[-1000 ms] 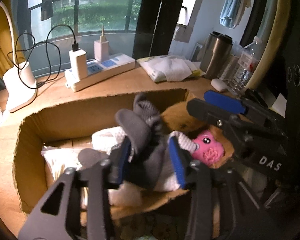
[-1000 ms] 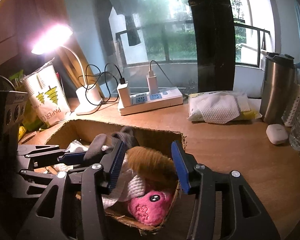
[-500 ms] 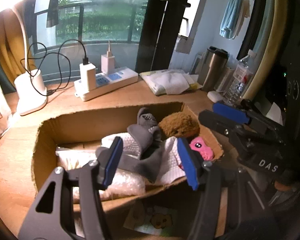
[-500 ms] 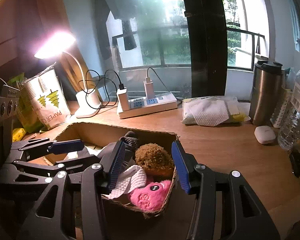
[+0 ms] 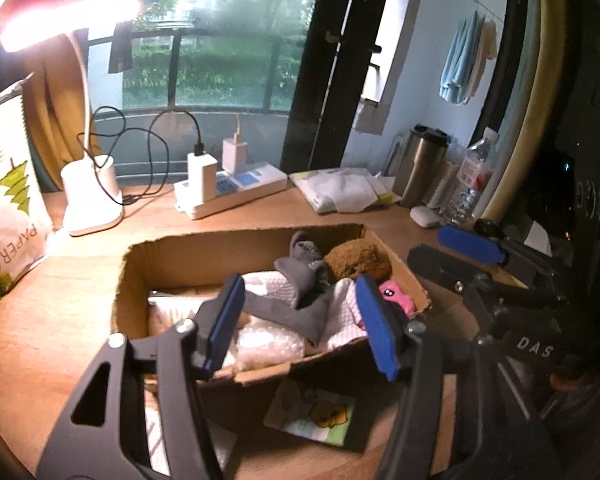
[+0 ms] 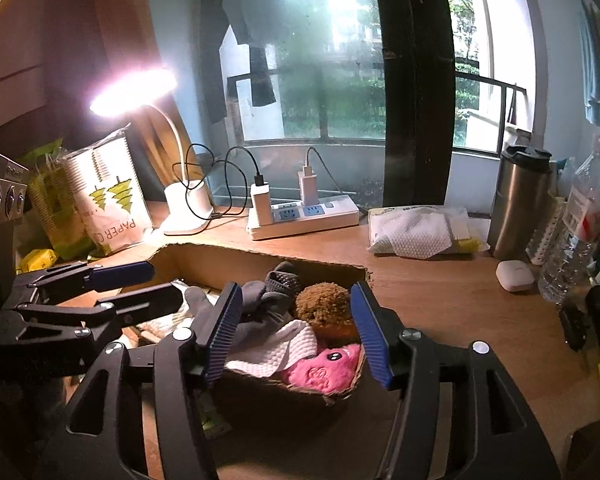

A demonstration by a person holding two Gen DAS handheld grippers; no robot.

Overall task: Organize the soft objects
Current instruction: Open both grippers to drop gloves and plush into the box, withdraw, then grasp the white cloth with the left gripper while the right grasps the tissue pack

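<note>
An open cardboard box (image 5: 204, 252) (image 6: 236, 258) on the wooden desk holds soft things: grey socks (image 5: 300, 270) (image 6: 272, 294), a brown plush ball (image 5: 358, 258) (image 6: 324, 306), a pink plush toy (image 5: 396, 298) (image 6: 324, 366), white cloths (image 5: 288, 292) (image 6: 278, 350) and bubble wrap (image 5: 266, 346). My left gripper (image 5: 300, 324) hovers above the box's near side, its jaws opening, nothing between the pads. My right gripper (image 6: 296, 330) hangs over the box's right end, jaws opening and empty. Each gripper shows in the other's view, the right one (image 5: 456, 254) and the left one (image 6: 132, 286).
Behind the box sit a white power strip (image 6: 304, 218) with chargers, a lit desk lamp (image 6: 188, 208), a paper bag (image 6: 108, 204) and a tissue pack (image 6: 420, 230). A steel tumbler (image 6: 518, 204), water bottle (image 6: 576, 224) and small white case (image 6: 514, 276) stand right. A picture card (image 5: 312, 416) lies before the box.
Both grippers have pulled back and up from the box and opened wider. The grey sock that lay between the left pads now rests in the box; the brown ball is clear of the right pads.
</note>
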